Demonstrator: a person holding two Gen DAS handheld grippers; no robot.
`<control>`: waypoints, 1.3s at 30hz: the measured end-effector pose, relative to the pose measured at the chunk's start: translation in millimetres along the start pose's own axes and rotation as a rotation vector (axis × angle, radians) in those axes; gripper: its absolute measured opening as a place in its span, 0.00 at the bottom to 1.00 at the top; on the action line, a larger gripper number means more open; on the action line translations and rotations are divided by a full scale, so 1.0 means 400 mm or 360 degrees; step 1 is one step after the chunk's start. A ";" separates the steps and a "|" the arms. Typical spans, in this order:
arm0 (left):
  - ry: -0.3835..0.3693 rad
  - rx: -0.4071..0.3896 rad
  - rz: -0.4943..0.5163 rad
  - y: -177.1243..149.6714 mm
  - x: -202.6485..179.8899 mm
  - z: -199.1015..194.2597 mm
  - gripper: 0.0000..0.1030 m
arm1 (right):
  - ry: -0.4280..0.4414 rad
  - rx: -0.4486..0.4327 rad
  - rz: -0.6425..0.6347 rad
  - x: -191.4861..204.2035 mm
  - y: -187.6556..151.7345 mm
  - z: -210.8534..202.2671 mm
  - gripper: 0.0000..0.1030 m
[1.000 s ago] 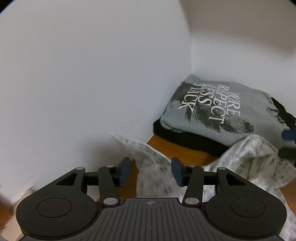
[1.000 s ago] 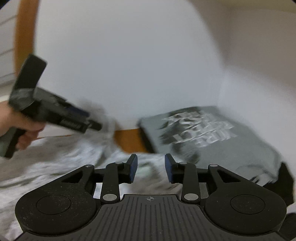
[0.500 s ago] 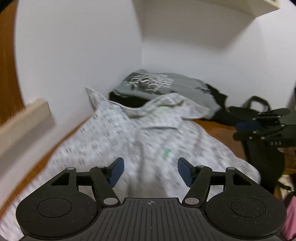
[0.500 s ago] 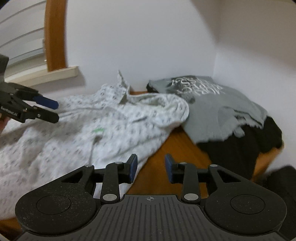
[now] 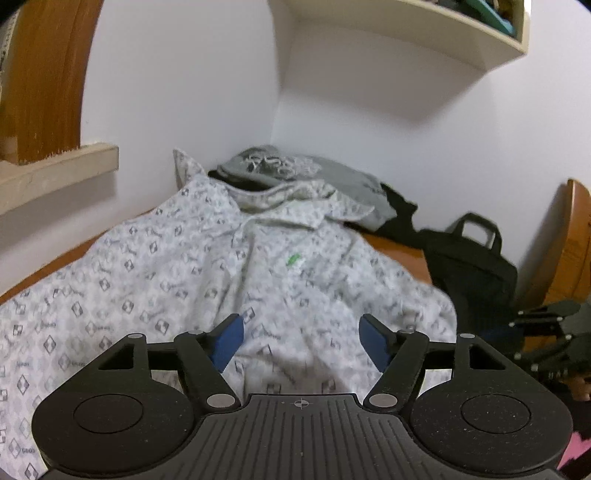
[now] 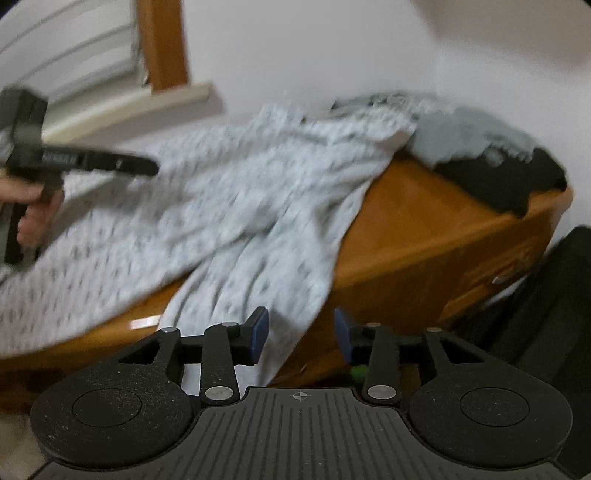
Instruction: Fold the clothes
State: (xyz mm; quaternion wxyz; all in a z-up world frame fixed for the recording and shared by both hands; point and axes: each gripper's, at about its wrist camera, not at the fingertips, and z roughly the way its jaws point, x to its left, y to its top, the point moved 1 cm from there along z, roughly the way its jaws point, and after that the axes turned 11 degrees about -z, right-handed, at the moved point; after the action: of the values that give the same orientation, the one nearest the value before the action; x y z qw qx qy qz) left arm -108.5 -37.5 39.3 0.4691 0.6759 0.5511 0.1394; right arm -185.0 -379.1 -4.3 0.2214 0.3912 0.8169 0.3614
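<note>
The patterned shirt (image 5: 207, 280) lies spread face-up on the wooden table (image 6: 424, 221), filling the lower left and centre of the left wrist view. Its long axis runs from the bottom of that frame up toward the room corner, with the collar (image 5: 295, 195) at the far end, so the shirt points away from the camera. A small green mark (image 5: 293, 260) sits on the chest, right of the placket. One sleeve or side panel (image 6: 266, 280) hangs over the near table edge in the right wrist view, bottom centre. Behind the collar, in the corner, a folded grey printed shirt (image 5: 310, 170) rests on a black garment (image 6: 509, 181). A black bag (image 5: 472, 266) stands at right of the left wrist view; a shelf (image 5: 424, 29) is mounted upper right. The left gripper (image 5: 301, 341) hovers above the lower body of the shirt, its jaws spread wide and opening, pads clear of the cloth. The right gripper (image 6: 300, 334) is at the table edge, its jaws parted and opening; the hanging cloth lies between them, the pads not pressing on it. The right wrist view is motion-blurred. A hand (image 6: 33, 206) grips the left tool's handle at left of that frame.
</note>
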 end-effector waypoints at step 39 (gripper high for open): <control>-0.0022 0.0026 -0.0002 -0.014 0.043 0.014 0.75 | -0.0487 0.0304 -0.0329 -0.131 0.025 -0.309 0.35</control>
State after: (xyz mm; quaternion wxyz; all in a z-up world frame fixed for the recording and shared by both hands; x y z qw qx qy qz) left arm -101.8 -25.5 26.4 0.4676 0.6802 0.5493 0.1299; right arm -228.6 -468.3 86.5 0.3408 0.3748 0.8401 0.1941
